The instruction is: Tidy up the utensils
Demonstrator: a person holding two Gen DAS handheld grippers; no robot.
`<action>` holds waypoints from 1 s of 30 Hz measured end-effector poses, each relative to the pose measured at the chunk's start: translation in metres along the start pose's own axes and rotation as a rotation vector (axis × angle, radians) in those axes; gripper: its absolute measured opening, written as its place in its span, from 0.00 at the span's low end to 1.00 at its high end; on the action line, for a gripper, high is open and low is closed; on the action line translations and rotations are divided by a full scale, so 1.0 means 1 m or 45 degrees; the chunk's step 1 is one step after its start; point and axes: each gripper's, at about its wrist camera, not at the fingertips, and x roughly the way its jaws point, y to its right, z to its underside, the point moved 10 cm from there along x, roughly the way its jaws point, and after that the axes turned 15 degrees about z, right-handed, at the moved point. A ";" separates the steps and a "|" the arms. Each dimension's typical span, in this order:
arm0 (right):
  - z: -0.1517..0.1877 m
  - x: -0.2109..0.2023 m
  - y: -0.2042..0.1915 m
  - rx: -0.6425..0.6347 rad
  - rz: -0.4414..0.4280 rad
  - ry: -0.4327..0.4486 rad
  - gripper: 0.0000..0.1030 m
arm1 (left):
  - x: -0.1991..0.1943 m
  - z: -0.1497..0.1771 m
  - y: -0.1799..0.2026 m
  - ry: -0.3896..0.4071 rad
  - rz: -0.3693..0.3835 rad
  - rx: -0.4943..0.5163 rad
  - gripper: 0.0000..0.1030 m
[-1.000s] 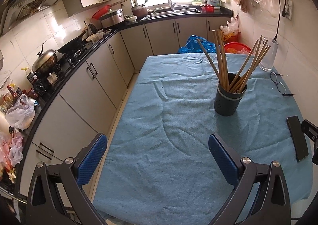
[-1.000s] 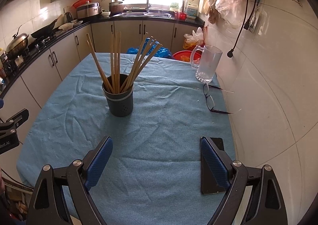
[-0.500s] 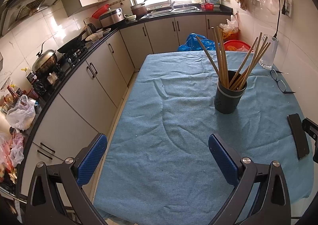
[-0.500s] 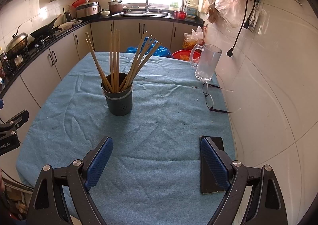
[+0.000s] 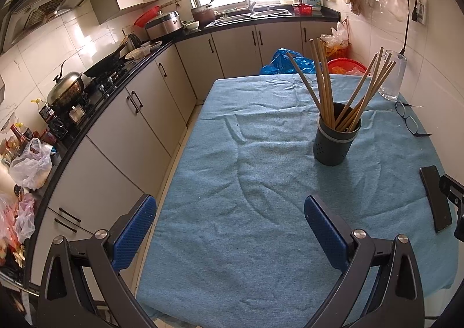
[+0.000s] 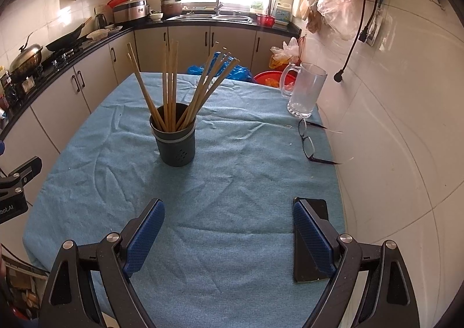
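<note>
A dark grey utensil holder (image 5: 336, 139) stands upright on the blue tablecloth (image 5: 261, 183), with several wooden chopsticks (image 5: 324, 87) fanned out in it. It also shows in the right wrist view (image 6: 175, 144) with the chopsticks (image 6: 174, 84). My left gripper (image 5: 230, 229) is open and empty above the table's near left part, well short of the holder. My right gripper (image 6: 229, 236) is open and empty above the near right part.
A black phone (image 6: 310, 241) lies under my right gripper's right finger; it also shows in the left wrist view (image 5: 435, 197). Glasses (image 6: 308, 142) and a glass mug (image 6: 304, 90) sit at the far right by the wall. Kitchen cabinets (image 5: 130, 125) run along the left.
Both grippers have drawn back slightly from the holder, which looks a little smaller and farther. Both stay open.
</note>
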 end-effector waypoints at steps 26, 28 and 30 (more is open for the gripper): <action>-0.002 0.006 -0.007 -0.009 -0.010 -0.006 0.90 | 0.002 0.003 -0.006 -0.016 0.000 -0.006 0.98; -0.002 0.006 -0.007 -0.009 -0.011 -0.007 0.90 | 0.003 0.002 -0.006 -0.019 0.001 -0.006 0.98; -0.002 0.007 -0.007 -0.011 -0.011 -0.008 0.90 | 0.003 0.003 -0.007 -0.018 0.003 -0.007 0.98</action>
